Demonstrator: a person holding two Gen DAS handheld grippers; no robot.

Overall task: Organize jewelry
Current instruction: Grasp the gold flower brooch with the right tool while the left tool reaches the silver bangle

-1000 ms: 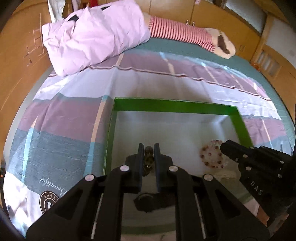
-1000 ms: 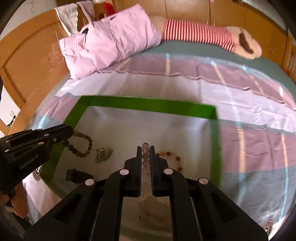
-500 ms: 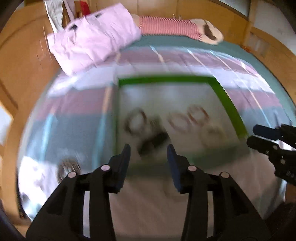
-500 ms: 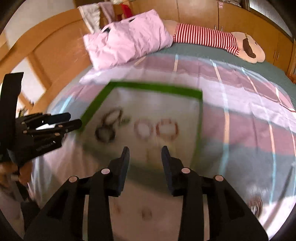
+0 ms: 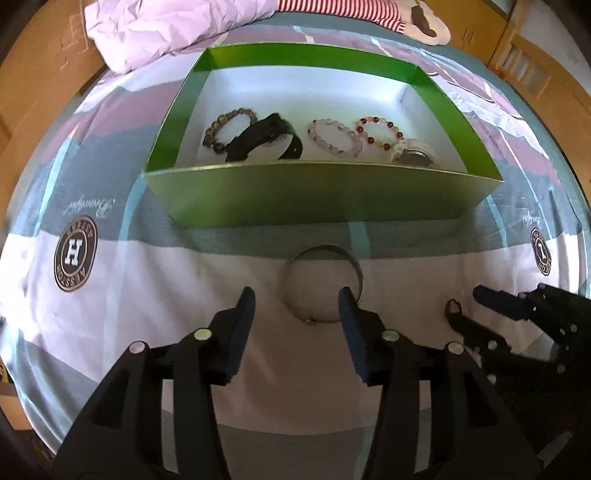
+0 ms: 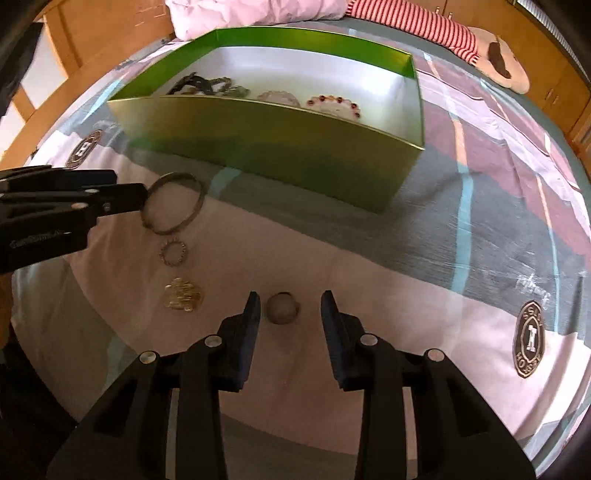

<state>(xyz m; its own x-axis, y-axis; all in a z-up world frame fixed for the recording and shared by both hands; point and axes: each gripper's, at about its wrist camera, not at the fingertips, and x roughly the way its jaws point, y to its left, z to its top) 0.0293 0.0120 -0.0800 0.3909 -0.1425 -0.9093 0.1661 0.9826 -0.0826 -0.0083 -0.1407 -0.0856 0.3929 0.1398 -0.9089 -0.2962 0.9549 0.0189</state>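
Below the green box's [image 5: 321, 195] near wall, the left gripper [image 5: 297, 314] is opening around a metal bangle [image 5: 322, 284] without touching it. The right gripper [image 6: 290, 314], part-open and empty, brackets what looks like a small ring [image 6: 281, 313] on the bedspread [image 6: 369, 288].

Each fisheye camera sits just behind its own jaws and looks steeply down and forward across the bed [image 5: 110, 350]. Both views face the green box [image 5: 314, 195] from close by. They share the box, the metal bangle [image 6: 173, 208] and the pillow [image 5: 166, 26] beyond.
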